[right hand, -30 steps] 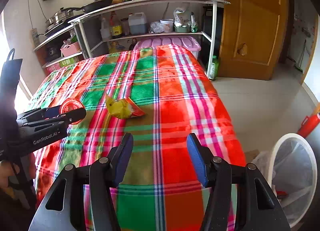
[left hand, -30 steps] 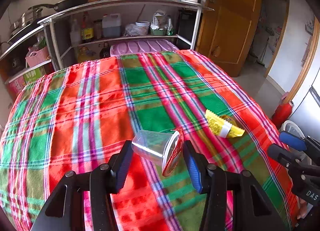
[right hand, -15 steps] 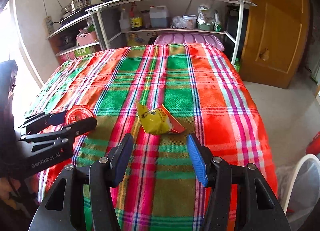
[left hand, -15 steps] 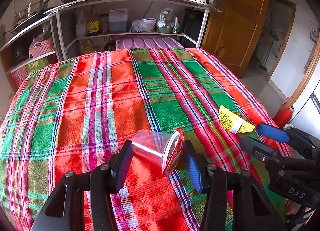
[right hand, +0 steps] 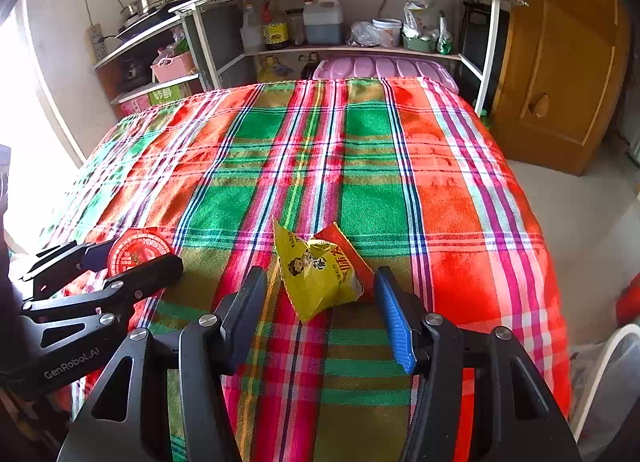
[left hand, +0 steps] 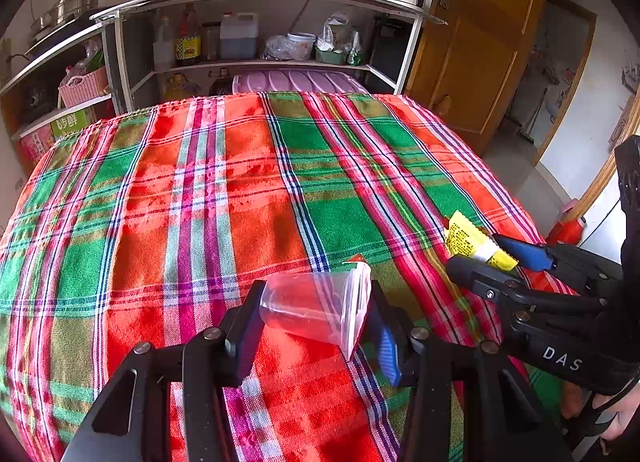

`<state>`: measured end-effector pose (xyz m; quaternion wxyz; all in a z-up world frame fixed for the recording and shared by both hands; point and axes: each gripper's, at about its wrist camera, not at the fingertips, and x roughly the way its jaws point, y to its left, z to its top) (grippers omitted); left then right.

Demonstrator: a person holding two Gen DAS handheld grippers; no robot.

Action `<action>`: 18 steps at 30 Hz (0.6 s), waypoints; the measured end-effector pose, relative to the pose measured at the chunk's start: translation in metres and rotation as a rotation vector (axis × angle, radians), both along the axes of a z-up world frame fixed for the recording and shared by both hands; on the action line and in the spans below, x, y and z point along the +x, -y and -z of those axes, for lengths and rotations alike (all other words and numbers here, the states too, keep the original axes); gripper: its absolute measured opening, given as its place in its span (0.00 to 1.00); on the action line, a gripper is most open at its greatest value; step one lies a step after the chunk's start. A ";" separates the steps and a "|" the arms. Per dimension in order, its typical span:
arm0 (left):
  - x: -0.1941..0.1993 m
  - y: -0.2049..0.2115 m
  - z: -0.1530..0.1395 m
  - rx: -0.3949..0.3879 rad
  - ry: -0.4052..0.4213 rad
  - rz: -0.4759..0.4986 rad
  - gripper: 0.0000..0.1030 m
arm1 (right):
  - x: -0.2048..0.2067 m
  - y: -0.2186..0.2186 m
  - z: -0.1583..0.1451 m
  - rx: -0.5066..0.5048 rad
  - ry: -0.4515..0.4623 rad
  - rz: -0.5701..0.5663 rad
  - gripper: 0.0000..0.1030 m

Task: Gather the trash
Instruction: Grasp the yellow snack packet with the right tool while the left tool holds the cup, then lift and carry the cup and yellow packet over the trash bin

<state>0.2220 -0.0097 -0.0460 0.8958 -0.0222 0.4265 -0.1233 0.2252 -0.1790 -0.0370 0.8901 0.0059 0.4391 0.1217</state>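
Yellow wrapper [right hand: 320, 274] between parted "DAS" right gripper [right hand: 320, 302] jaws; "GenRobot.AI" left gripper [left hand: 316, 314] clamping cup [left hand: 316, 308].

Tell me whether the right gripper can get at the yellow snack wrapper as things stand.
Probably yes. The right gripper is open, with the wrapper lying between its fingertips on the tablecloth. Nothing sits between them; the left gripper is off to the side on the cup.

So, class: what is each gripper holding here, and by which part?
The left gripper holds the clear plastic cup sideways, one finger at its base, the other at its lidded rim. The right gripper straddles the yellow snack wrapper, open, holding nothing.
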 end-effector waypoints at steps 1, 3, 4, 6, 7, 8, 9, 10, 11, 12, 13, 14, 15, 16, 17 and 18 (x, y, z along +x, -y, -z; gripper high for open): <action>0.000 0.000 0.000 0.000 0.000 0.000 0.47 | 0.000 0.001 0.000 0.006 0.001 0.003 0.52; 0.000 0.000 -0.001 0.000 0.000 0.000 0.47 | -0.001 0.003 0.000 0.010 0.002 0.009 0.47; 0.000 0.000 -0.001 0.000 0.000 0.000 0.47 | -0.001 0.003 0.000 0.012 0.002 0.009 0.43; -0.001 0.000 -0.002 -0.004 0.001 0.000 0.47 | -0.001 0.003 0.000 0.012 0.000 0.009 0.38; -0.001 0.000 -0.002 -0.004 0.000 0.000 0.47 | -0.002 0.003 0.001 0.012 0.001 0.009 0.38; -0.001 0.000 -0.002 -0.005 0.001 0.000 0.47 | -0.002 0.002 0.001 0.010 0.002 0.009 0.37; -0.001 0.000 -0.002 -0.006 0.003 0.001 0.47 | -0.002 0.001 0.001 0.008 0.003 0.007 0.37; -0.001 0.000 -0.002 -0.006 0.003 0.002 0.46 | -0.002 0.000 0.001 0.007 0.004 0.006 0.35; -0.002 0.000 -0.001 -0.006 0.003 0.003 0.46 | -0.003 0.000 0.001 0.008 0.006 0.004 0.34; -0.002 0.000 -0.002 -0.007 0.003 0.004 0.46 | -0.003 0.000 0.001 0.010 0.007 0.003 0.33; -0.001 0.001 -0.001 -0.008 0.003 0.005 0.46 | -0.004 0.001 0.000 0.013 0.008 0.003 0.33; -0.001 0.001 -0.001 -0.009 0.003 0.005 0.46 | -0.004 0.001 0.000 0.016 0.008 0.003 0.33; -0.001 0.001 -0.002 -0.010 0.003 0.005 0.46 | -0.004 0.001 0.001 0.018 0.008 0.004 0.33; -0.001 0.001 -0.002 -0.012 0.004 0.007 0.46 | -0.004 0.002 0.001 0.021 0.007 0.004 0.32; -0.001 0.001 -0.002 -0.012 0.004 0.009 0.46 | -0.005 0.001 0.001 0.023 0.007 0.006 0.32; -0.001 0.001 -0.002 -0.012 0.004 0.010 0.46 | -0.005 0.001 0.001 0.023 0.007 0.006 0.32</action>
